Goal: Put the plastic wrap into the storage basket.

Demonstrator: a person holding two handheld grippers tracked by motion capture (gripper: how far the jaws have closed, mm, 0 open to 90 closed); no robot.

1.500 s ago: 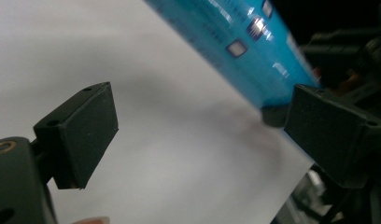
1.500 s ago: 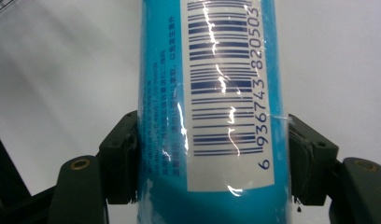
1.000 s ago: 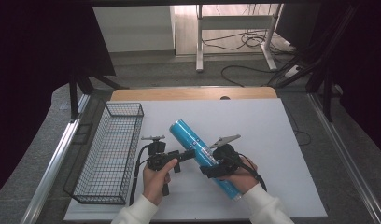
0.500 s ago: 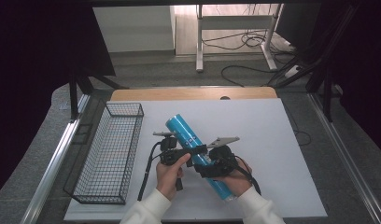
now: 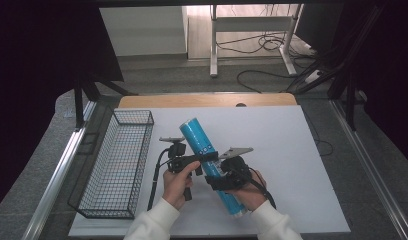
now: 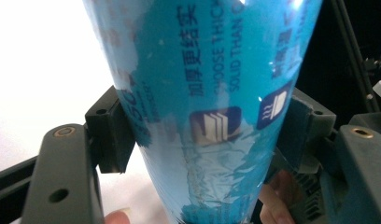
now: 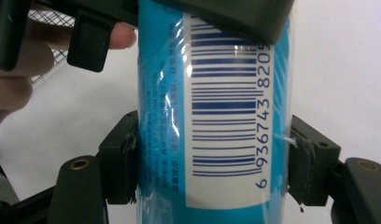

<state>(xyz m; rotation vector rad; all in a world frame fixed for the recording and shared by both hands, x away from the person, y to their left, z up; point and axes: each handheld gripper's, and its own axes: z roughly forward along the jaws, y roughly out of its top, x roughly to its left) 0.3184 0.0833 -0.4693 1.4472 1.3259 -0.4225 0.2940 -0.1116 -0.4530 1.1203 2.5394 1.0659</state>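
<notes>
You have the blue shrink-wrapped roll (image 5: 210, 162) clamped twice near the counter's (image 5: 302, 190) front edge: your right gripper (image 5: 223, 176) pinches the barcode end, your left gripper (image 5: 202, 159), jaws just closed, steadies its middle, likely to carry it level toward the wire basket (image 5: 117, 165).

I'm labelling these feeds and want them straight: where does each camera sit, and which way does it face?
High view: above the person's side, looking forward and down on the white table; forearms, left gripper, right gripper.
Left gripper view: rides the left gripper, looks along its jaws, clamped on the blue roll.
Right gripper view: rides the right gripper, jaws clamped at the roll's barcode.
All three share the roll; high and right gripper views share the wire basket.
</notes>
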